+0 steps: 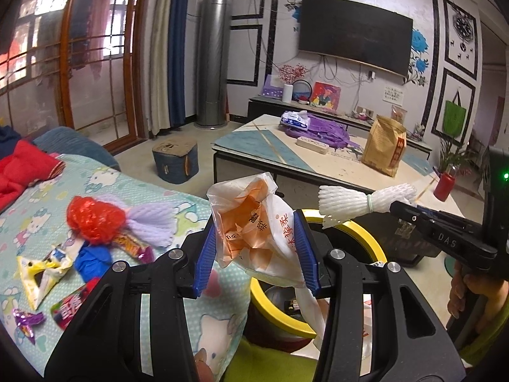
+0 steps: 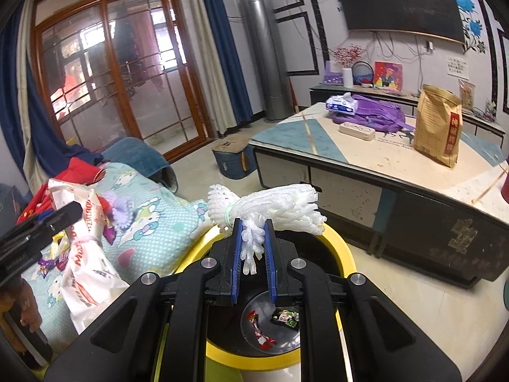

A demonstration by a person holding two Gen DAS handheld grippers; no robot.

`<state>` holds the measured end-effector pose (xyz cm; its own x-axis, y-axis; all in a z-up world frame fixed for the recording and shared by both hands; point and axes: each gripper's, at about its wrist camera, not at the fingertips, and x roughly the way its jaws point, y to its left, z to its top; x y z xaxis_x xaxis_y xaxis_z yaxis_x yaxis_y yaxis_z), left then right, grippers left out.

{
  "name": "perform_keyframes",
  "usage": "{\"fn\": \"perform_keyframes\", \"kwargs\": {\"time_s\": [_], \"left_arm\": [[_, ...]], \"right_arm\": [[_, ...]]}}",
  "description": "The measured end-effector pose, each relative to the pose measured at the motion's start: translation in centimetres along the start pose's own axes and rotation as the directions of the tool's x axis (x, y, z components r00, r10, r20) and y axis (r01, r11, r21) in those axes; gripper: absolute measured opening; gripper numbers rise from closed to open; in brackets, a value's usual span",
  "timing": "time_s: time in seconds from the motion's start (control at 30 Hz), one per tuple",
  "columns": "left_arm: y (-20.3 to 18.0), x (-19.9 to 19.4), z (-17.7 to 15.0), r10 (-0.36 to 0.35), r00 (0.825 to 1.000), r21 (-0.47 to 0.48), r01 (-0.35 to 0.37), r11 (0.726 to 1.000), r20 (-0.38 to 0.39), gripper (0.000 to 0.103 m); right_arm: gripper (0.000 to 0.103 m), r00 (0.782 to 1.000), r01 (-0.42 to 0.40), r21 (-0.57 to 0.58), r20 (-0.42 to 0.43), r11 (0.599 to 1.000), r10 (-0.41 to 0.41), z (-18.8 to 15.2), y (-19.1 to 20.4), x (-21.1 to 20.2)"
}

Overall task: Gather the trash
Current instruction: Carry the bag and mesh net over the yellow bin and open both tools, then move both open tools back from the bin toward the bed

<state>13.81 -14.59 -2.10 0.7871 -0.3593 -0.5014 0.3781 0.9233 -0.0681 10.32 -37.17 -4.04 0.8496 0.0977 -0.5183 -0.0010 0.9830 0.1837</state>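
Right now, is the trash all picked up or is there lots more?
Partly. Two wrappers already lie in the yellow bin. The left gripper holds a white plastic bag, and the right gripper holds a white foam net above the bin. Red and purple nets and wrappers wait on the bed.

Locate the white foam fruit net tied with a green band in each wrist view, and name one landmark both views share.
Left wrist view: the white foam fruit net tied with a green band sits right of centre, held out by the right tongs, above the yellow-rimmed bin.
Right wrist view: the net is at centre, clamped between those tongs, over the same bin.
Shared landmark: the brown paper bag on the low table.
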Motion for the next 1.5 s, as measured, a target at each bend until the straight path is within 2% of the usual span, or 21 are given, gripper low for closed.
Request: {"fn": "perform_keyframes", "kwargs": {"time_s": [0.4, 0.9, 1.1, 1.27, 1.5], "left_arm": [[-2.7, 3.9, -0.4, 0.001, 1.000, 0.080, 0.001, 0.997, -0.025, 0.038], [-3.2, 8.5, -1.8, 0.001, 0.994, 0.096, 0.009, 0.995, -0.106, 0.042], [-3.1, 9.6, -2.1, -0.016, 0.990, 0.067, 0.026, 0.997, -0.138, 0.048], [-2.7, 9.5, -2.3, -0.021, 0.990, 0.036, 0.027, 0.999, -0.141, 0.056], [-2.4, 8.4, -1.7, -0.045, 0.992, 0.008, 0.046, 0.999, -0.118, 0.073]], "right_arm": [[0.013, 1.000, 0.021, 0.053, -0.016, 0.998, -0.020, -0.2, -1.7, 0.7], [0.015, 0.994, 0.020, 0.103, -0.113, 0.995, -0.008, -1.2, -2.8, 3.1], [0.030, 0.988, 0.023, 0.121, -0.157, 0.992, -0.004, -1.9, -3.1, 4.0], [0.044, 0.989, 0.028, 0.125, -0.150, 0.992, -0.009, -1.9, -3.2, 4.1], [0.049, 0.990, 0.033, 0.129, -0.138, 0.991, -0.016, -1.7, -3.3, 3.8]]}}
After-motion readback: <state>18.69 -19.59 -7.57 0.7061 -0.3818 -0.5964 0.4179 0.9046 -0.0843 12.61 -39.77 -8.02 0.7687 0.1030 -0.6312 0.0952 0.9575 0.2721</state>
